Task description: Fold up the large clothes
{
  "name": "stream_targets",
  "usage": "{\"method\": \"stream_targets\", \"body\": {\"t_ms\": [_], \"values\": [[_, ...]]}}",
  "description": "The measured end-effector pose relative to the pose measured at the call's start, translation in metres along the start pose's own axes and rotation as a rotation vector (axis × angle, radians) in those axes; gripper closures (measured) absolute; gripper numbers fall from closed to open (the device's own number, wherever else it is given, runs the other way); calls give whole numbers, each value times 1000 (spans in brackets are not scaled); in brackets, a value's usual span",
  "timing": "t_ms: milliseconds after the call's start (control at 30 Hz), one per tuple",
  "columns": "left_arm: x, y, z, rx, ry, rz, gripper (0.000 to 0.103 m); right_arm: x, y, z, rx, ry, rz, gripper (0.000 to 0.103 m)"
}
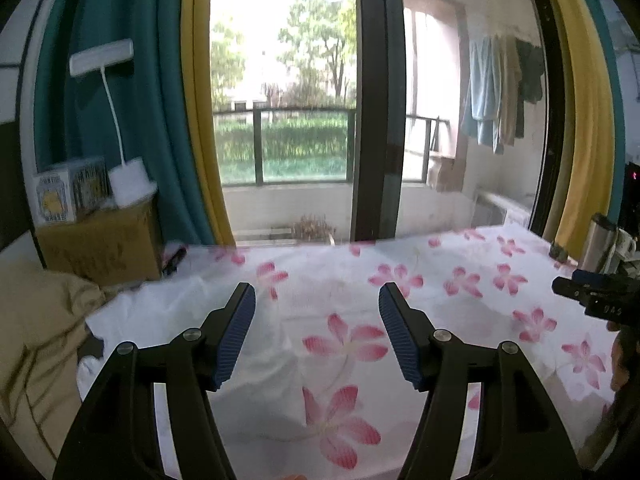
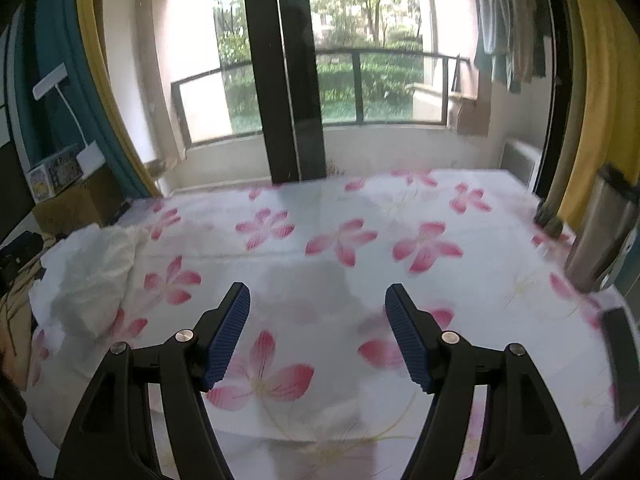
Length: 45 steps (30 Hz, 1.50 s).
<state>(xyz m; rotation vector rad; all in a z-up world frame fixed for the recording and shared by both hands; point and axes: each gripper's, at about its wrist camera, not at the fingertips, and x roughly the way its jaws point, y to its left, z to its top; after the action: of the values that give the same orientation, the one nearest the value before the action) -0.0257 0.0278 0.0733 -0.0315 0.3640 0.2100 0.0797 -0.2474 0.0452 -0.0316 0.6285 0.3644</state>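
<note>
Hovering over the white cloth printed with pink flowers [image 1: 352, 344], your left tool [image 1: 317, 298] has its blue ribbed pads spread wide and grips nothing. Your right tool [image 2: 318, 296] is released in the same way, its jaws apart above the same flowered cloth, which lies spread flat across the surface below both cameras; whether that surface is a bed or a tabletop you cannot tell from here.

In the right wrist view, a crumpled white garment [image 2: 92, 276] lies bunched on the left part of the flowered cloth, well apart from the right tool's pads. In the left wrist view, white fabric shows at the left edge of the cloth, next to a beige rumpled fabric [image 1: 40, 328].

At the far right of the left wrist view you see the black body of your other tool, level with the cloth's right side. A tall stainless-steel tumbler [image 2: 604, 232] stands on the cloth's right edge, and a dark flat object [image 2: 622, 364], blurred, lies near it.

Behind the cloth, a dark door frame [image 1: 374, 100] divides the glass onto a balcony where clothes hang on a line [image 1: 500, 92]. Teal and yellow curtains [image 1: 132, 100] hang at the left, beside a brown cardboard box [image 1: 100, 248] carrying a white desk lamp [image 1: 120, 120].
</note>
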Motion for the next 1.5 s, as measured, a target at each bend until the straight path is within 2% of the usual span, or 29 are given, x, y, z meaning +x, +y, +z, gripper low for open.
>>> {"method": "stream_targets", "body": {"t_ms": [67,200,400,600,800,967,1067,1500], "values": [[-6,-3,6,18,-43,8,35,-8,0,6,0,-37,5,32],[-20,-9,16,50,-128,26,35,-26,4,17,-29,-119,5,22],[-41,-5,28,26,-240,41,35,-52,18,30,-72,-229,2,21],[-55,3,31,2,-300,51,35,-73,33,35,-118,-326,-20,18],[-59,15,28,-16,-316,62,35,-84,42,38,-128,-369,-33,16],[-58,26,22,-29,-311,44,35,-88,49,39,-143,-398,-88,15],[-51,31,17,-39,-284,44,35,-82,47,40,-127,-381,-126,14],[-26,47,3,-76,-206,40,35,-48,41,35,-110,-302,-137,14]]}}
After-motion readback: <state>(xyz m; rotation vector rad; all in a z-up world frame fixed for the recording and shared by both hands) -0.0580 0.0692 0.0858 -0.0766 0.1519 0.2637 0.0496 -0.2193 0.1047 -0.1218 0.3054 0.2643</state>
